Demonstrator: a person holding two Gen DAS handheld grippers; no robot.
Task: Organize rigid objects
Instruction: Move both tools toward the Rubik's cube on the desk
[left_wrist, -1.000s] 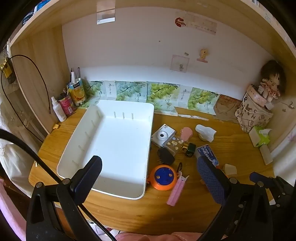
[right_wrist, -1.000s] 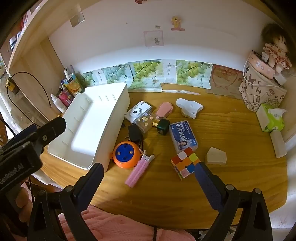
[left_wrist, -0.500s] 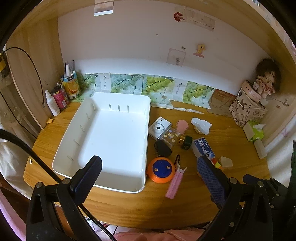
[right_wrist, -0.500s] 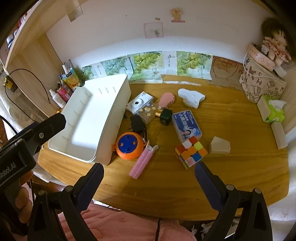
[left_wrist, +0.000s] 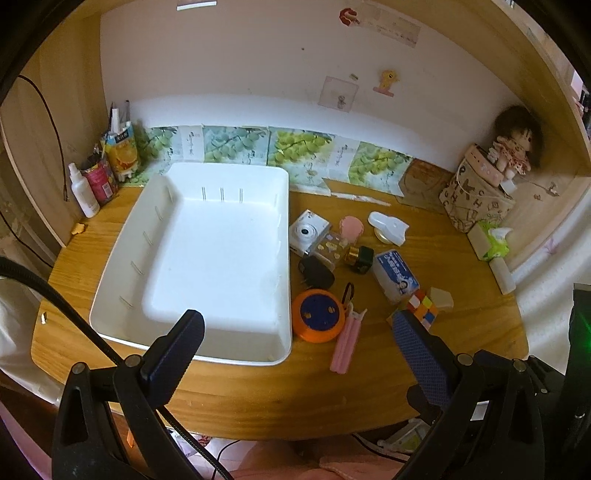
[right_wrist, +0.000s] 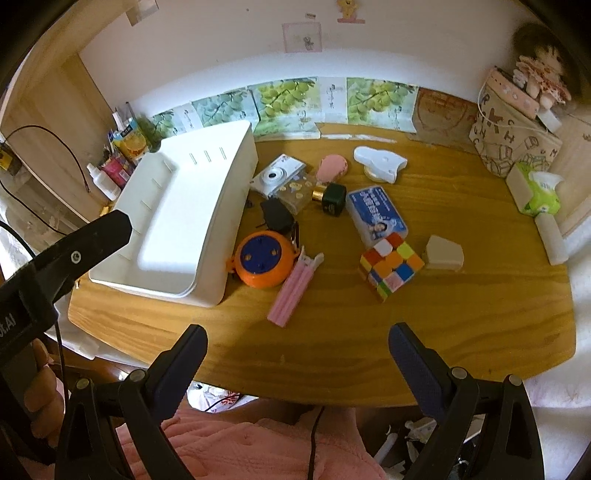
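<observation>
An empty white tray lies on the left of the wooden desk. To its right lie loose objects: an orange round reel, a pink bar, a colour cube, a blue-white box, a white camera, a black plug, a dark green bottle and a cream wedge. My left gripper is open above the desk's front edge, empty. My right gripper is open and empty, held back from the objects.
Bottles and a juice carton stand at the back left. A patterned bag with a doll and a tissue pack sit at the right. A pink compact and a white holder lie behind the pile.
Both grippers have pulled back and risen, so the desk and objects look smaller and farther. Nothing on the desk has moved. Both stay open.
</observation>
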